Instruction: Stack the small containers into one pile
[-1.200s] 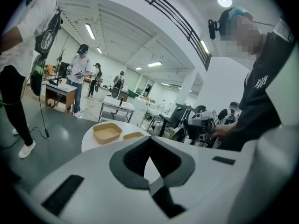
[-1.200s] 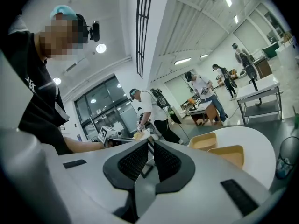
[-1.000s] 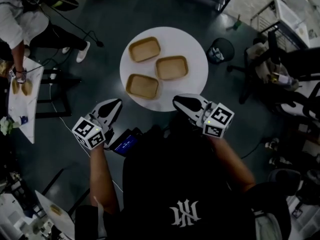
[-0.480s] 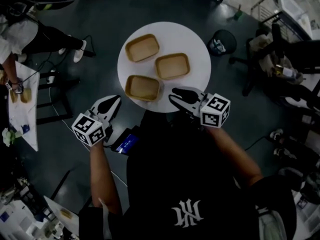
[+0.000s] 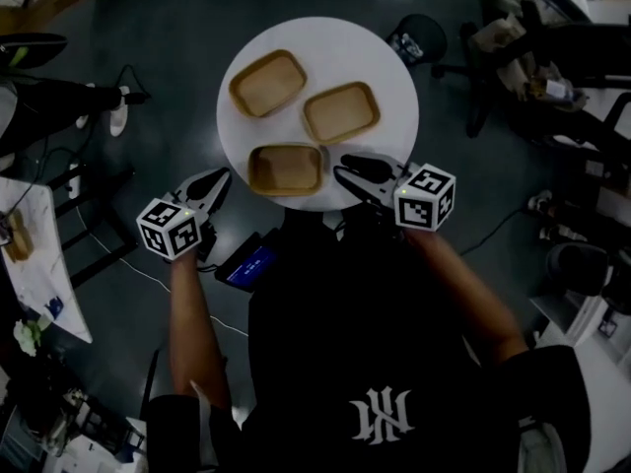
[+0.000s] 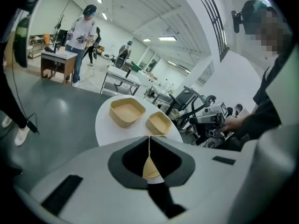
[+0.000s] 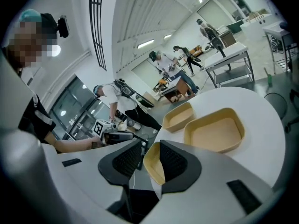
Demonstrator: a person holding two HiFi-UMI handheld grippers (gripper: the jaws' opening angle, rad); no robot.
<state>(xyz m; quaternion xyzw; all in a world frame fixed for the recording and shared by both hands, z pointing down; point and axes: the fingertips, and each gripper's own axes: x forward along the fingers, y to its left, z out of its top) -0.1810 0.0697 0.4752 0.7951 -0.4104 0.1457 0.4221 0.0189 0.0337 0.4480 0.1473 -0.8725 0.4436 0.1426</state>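
Hovering at the lower edge of the round white table [image 5: 389,67], both grippers point up-frame.
- Left gripper [image 5: 219,177], left of centre and off the table: jaws pressed together, nothing between them.
- Right gripper [image 5: 343,170], centre right: jaws have just been opening and stand apart. The tan rim of the nearest container [image 5: 286,168] shows in the gap and the pads do not press it. Cannot tell whether the wall is between them or just beyond.
- Middle container [image 5: 341,112] lies up and right of it, and the far container [image 5: 267,83] lies at upper left. All three sit apart; none are stacked.
- Handling, judged: shallow thin-walled trays, likely light and fairly stiff, with flared sides that should nest. Best hold is a pinch over one side wall at the rim. They may skid on the smooth tabletop if nudged.
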